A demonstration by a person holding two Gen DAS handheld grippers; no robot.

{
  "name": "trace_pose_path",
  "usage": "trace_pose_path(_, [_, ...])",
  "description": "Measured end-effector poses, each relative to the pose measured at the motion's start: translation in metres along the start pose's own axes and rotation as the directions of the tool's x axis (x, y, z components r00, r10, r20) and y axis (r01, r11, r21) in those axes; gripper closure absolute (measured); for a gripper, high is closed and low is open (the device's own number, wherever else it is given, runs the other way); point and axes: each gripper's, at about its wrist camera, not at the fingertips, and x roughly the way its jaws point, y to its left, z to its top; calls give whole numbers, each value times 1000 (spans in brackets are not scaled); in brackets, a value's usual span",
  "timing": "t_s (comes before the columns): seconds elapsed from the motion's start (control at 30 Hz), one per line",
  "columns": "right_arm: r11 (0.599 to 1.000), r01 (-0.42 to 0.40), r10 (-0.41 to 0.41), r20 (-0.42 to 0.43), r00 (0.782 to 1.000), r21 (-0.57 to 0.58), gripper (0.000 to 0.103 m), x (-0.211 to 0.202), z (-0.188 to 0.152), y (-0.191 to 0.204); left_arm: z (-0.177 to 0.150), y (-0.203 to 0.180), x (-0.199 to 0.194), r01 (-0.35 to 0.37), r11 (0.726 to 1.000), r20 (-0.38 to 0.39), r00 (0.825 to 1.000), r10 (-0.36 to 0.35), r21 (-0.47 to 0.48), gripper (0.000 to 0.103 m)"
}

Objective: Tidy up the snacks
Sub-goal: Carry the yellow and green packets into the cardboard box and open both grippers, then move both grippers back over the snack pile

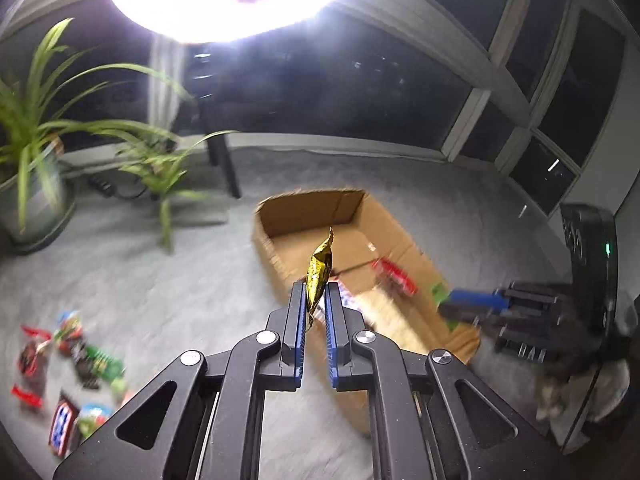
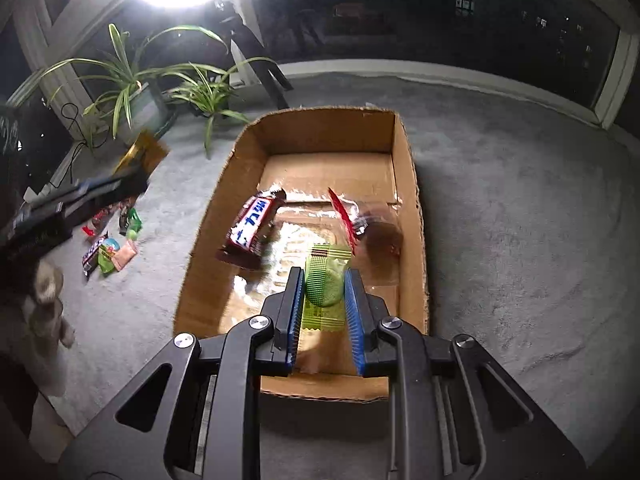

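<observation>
Black-framed right tongs point(image 2: 323, 280), closest to the lens, are clamped on a green wrapped snack point(image 2: 325, 280) and hang over the near end of the open cardboard box point(image 2: 412, 184) that sits on the grey carpet. Left tongs point(image 1: 317, 286) are closed tight on a gold foil packet point(image 1: 320, 268), pinched by its lower edge so it stands up between the blue pads, with the box just beyond and to the right. The step in hand looks like dropping both snacks into the box. Doing it well probably means bringing each packet fully inside the cardboard walls before letting go, low enough that it does not bounce out, and aiming at bare floor of the box, not onto what already lies there. Inside the box are a brown bar with a white and blue label point(image 2: 252, 228) at the left and a clear bag with a red top point(image 2: 352, 220) at the right; the far end is bare cardboard. A loose heap of snacks point(image 1: 68, 364) waits on the carpet to the left, well apart from the box.
</observation>
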Motion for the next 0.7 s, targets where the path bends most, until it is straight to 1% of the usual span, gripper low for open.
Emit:
trace_pose_path(0.23, [1000, -27, 27, -9, 1000, 6, 81, 4, -3, -4, 20, -26, 33, -2, 999, -27, 1000, 3, 32, 95])
trace_pose_path(0.27, [1000, -29, 29, -12, 1000, 6, 79, 4, -4, -4, 22, -29, 35, -4, 999, -34, 999, 5, 37, 92])
trace_pose_path(0.3, [999, -32, 33, -13, 999, 8, 75, 4, -4, -4, 24, -31, 38, -11, 999, -38, 999, 12, 41, 85])
trace_pose_path(0.33, [999, -32, 32, -10, 999, 10, 73, 4, -4, -5, 25, -33, 38, -15, 999, -38, 999, 17, 41, 82])
trace_pose_path(0.4, [999, -32, 32, -3, 999, 16, 58, 2, -5, -6, 27, -34, 37, -14, 999, -32, 999, 15, 40, 79])
trace_pose_path(0.43, [999, -34, 34, 0, 999, 19, 56, 1, -5, -6, 27, -34, 37, -17, 999, -34, 999, 18, 41, 76])
trace_pose_path(0.47, [999, -37, 37, 2, 999, 21, 55, 0, -5, -6, 28, -33, 36, -26, 999, -32, 999, 27, 41, 69])
trace_pose_path(0.7, [998, -58, 58, 33, 998, 8, 55, -10, 0, 7, 21, -17, 15, -36, 999, -9, 999, 36, -2, 68])
